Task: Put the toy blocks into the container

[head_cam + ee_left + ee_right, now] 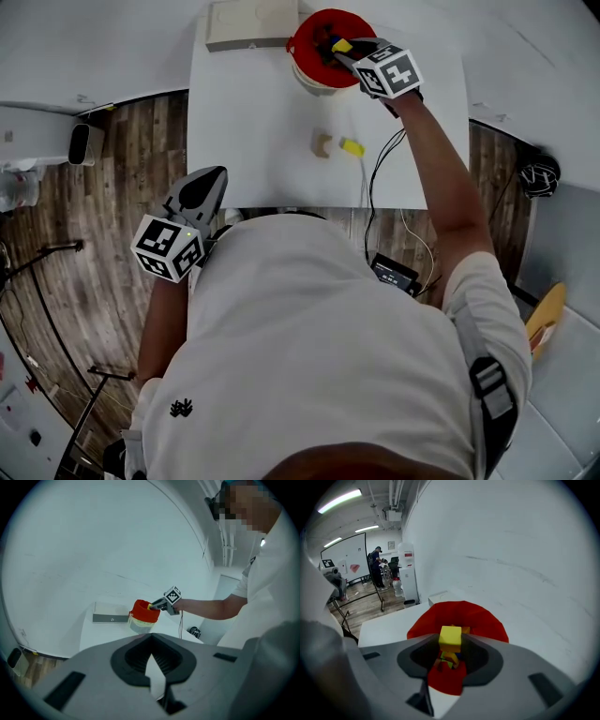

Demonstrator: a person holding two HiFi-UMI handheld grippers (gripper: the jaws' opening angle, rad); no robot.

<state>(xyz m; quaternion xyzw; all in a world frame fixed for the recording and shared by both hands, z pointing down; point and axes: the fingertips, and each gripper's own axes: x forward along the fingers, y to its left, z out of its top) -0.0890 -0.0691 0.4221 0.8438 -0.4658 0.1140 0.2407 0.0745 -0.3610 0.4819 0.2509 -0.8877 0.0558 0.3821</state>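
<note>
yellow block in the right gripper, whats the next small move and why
Probably open the jaws and let it drop: the right gripper holds the yellow block right above the red container, with other blocks already inside below it.

Smooth yellow block (pixel 450 638), plastic container (pixel 300 47) (matt table (pixel 253 112)).
</note>
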